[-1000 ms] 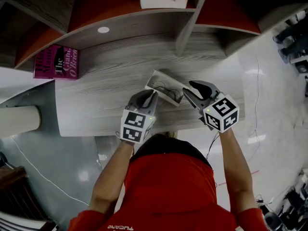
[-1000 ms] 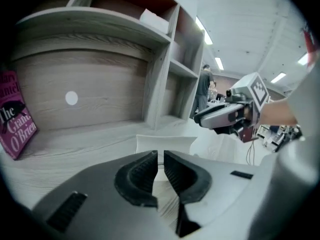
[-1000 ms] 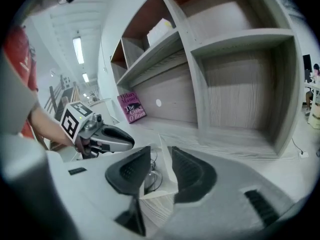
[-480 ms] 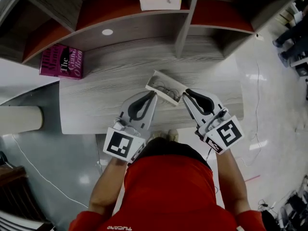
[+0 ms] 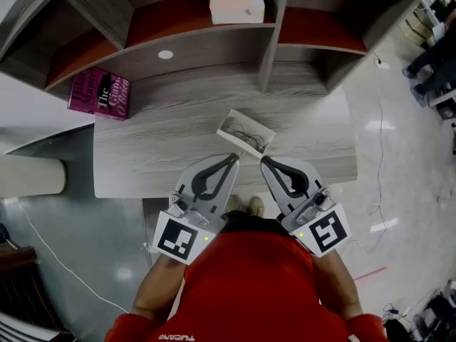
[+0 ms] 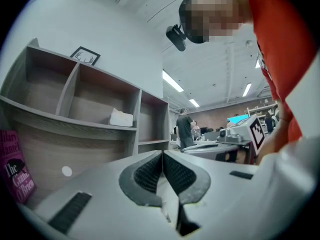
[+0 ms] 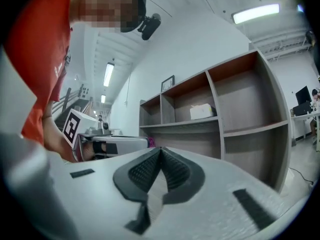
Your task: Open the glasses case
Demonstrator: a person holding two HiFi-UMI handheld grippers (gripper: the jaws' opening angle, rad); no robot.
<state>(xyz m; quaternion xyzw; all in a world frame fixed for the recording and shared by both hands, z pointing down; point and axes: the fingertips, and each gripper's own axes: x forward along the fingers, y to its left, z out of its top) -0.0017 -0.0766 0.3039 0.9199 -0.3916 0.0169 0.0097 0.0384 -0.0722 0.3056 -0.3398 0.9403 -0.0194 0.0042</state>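
Grey wood-grain bench [image 5: 157,148], and the case [image 5: 246,135] sits on it near the front edge, lying open with its inside facing up. So we'd say the opening step looks pretty much done.

Inside the case we can make out something thin and dark, probably the glasses, but it's too small to be sure.

Our left gripper [image 5: 233,158] and right gripper [image 5: 262,160] both have their jaws pressed together with nothing between them. In the head view their tips sit just short of the case, one on each side, and neither touches it.

Next move, as we see it: not much left. If the lid needs to go further back, we'd have to spread a gripper's jaws and come in at the lid's edge without shoving the whole case along the bench.

Other storage: the shelf [image 5: 214,34] behind the bench has a white box [image 5: 237,4] in one compartment, and a pink book [image 5: 100,95] sits off to the left.
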